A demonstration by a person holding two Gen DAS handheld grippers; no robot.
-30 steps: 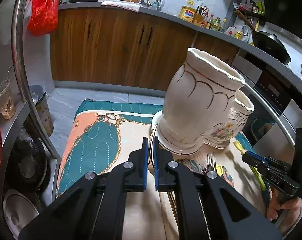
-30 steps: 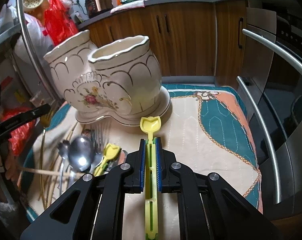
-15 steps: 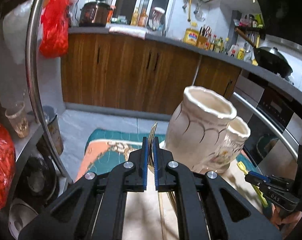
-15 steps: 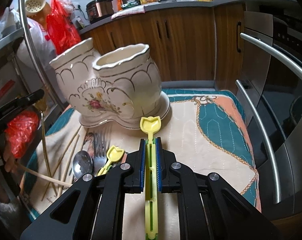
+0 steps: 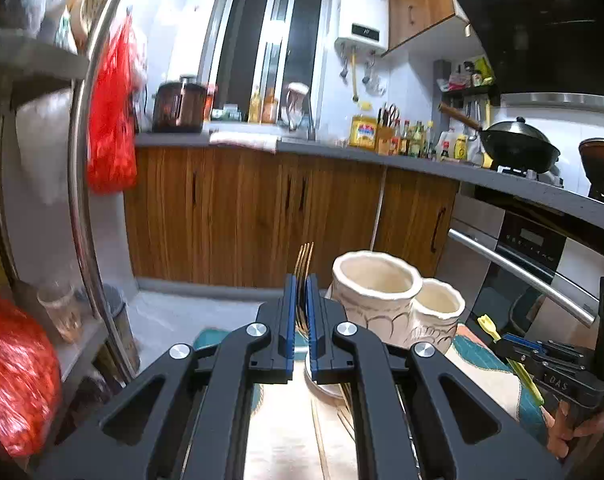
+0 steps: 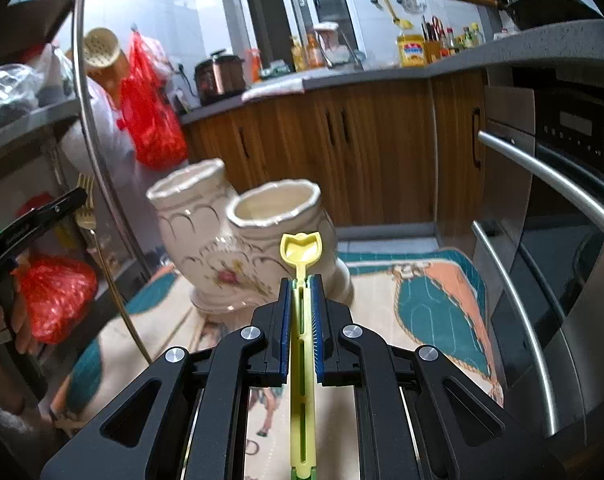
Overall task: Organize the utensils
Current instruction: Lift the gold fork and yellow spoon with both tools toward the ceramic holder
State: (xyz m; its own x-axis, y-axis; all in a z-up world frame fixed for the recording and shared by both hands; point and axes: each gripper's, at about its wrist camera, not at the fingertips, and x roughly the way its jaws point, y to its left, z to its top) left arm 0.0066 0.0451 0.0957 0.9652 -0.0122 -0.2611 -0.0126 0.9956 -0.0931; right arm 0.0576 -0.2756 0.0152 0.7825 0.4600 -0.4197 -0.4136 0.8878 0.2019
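My left gripper point(image 5: 300, 284) is shut on a gold fork point(image 5: 304, 264), tines up, held above the table and left of the white ceramic double-cup utensil holder point(image 5: 376, 300). My right gripper point(image 6: 302, 284) is shut on a yellow plastic spoon point(image 6: 301, 250), its bowl pointing at the holder point(image 6: 270, 236), a little in front of the nearer cup. The left gripper and its fork also show at the left of the right wrist view point(image 6: 84, 200). The right gripper with the yellow spoon shows in the left wrist view point(image 5: 518, 352).
A teal and peach quilted mat point(image 6: 434, 304) covers the table. Chopsticks point(image 5: 344, 396) lie on it near the holder's base. An oven with a steel handle point(image 6: 542, 172) is to the right, a metal rack point(image 6: 90, 128) with red bags to the left, wooden cabinets behind.
Both grippers have risen with their utensils. The left lifted the gold fork clear of the mat to about the holder's rim height. The right raised the yellow spoon toward the nearer cup.
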